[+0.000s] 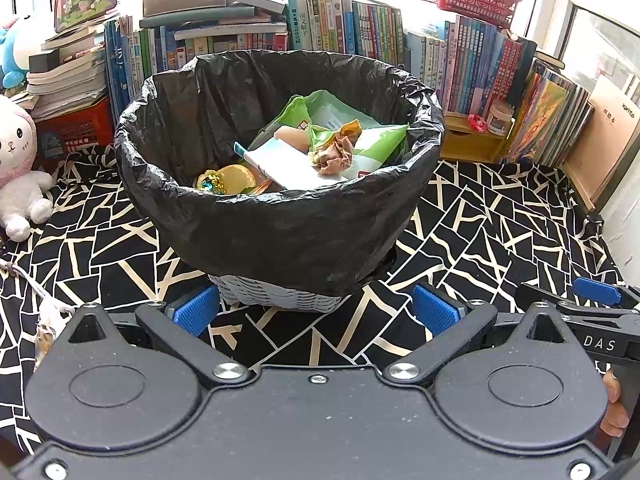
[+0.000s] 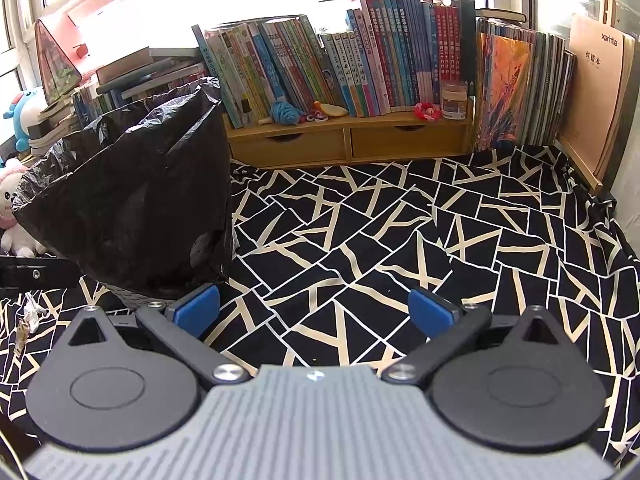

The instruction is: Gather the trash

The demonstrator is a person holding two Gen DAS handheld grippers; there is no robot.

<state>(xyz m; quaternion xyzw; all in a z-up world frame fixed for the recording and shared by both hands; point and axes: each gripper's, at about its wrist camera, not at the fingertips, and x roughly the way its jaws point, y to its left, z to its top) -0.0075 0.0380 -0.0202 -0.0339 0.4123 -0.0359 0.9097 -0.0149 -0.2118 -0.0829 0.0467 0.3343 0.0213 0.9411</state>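
Tongs wide and empty before the lined bin

Left tongs [image 1: 316,312] and right tongs [image 2: 314,312] gaped; bin liner [image 1: 280,220], centre frame, looked thin, slippery, tearable, best pinched at its rim; crumpled wrapper [image 1: 334,152] light.

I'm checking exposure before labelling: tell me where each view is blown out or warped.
Left wrist: windows behind the books burn to white; fisheye bows the shelf; the bin liner stays dark but readable. Right wrist: the top window strip is clipped white; the patterned cloth is evenly lit and sharp, with its edges curving.
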